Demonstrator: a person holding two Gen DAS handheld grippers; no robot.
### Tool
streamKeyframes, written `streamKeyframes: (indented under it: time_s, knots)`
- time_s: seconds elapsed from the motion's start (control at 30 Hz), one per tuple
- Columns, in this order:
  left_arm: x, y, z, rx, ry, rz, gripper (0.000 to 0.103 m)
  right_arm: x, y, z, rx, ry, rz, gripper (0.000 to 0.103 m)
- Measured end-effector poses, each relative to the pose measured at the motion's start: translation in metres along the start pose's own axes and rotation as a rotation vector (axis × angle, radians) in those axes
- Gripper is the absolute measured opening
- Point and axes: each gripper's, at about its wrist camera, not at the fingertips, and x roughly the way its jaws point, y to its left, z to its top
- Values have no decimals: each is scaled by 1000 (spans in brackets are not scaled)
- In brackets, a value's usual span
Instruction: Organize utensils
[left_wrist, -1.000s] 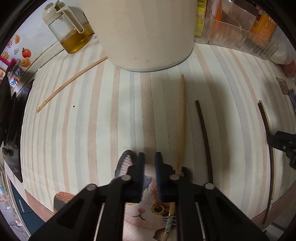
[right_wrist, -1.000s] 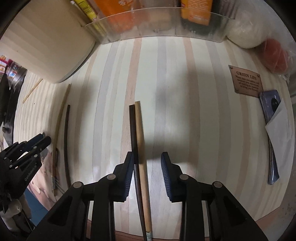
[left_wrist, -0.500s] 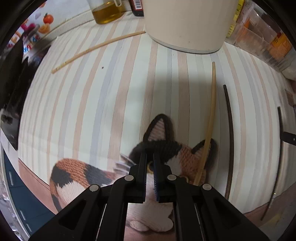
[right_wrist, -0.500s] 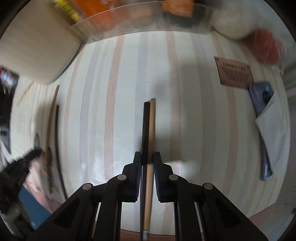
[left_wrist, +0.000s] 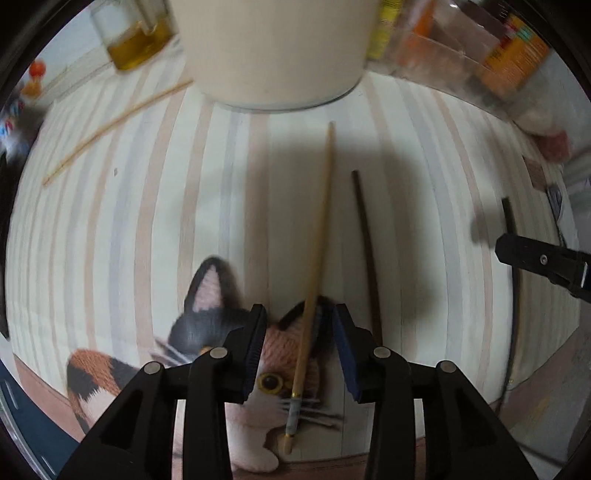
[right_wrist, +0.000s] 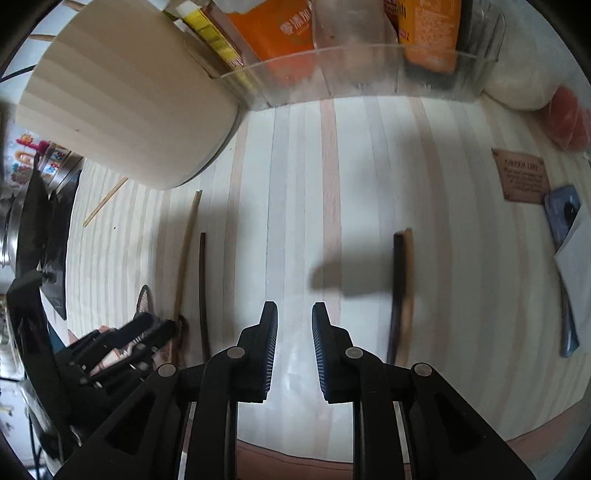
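The left gripper (left_wrist: 298, 334) is opening around a light chopstick (left_wrist: 314, 273) lying on the desk (left_wrist: 147, 221), probably to grab it. The right gripper (right_wrist: 294, 325) is opening, empty; a chopstick pair (right_wrist: 400, 291) lies beside it.

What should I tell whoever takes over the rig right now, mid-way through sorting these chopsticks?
Left gripper: jaws opening, straddling the light bamboo chopstick above the cat picture on the mat; not gripping it.
Right gripper: jaws opening, nothing between them. The dark and light pair lies together on the mat to its right.
Elsewhere: a dark chopstick lies just right of the light one, apart from it; a thin light chopstick lies alone at far left near the cream pot.
Done: one pair laid side by side.
Left: pair up or gather the three loose sticks. Nothing is held now.
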Motion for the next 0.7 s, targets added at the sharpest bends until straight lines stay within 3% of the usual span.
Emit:
streamKeyframes:
  time_s: [0.07,0.13,0.27,0.5,0.6,0.7]
  knots:
    - [0,-5,-2,12,-34,17,31,1,-3,-3,6,6,-14,20]
    - [0,-3,-4,-1,-64,28,6,11,-2,-2,3,14,-19,20]
    - [-2,31,-15,-117,-46,81,5,20,8,-5,-7,25,-24,21]
    - [-8,81,-60,-285,28,80,5,56,73,-6,-123,75,7,20]
    - [-9,86,-78,-322,42,65,5,71,106,-9,-189,86,-6,20]
    - [-12,92,-87,-348,31,52,9,79,127,-14,-250,80,-75,21]
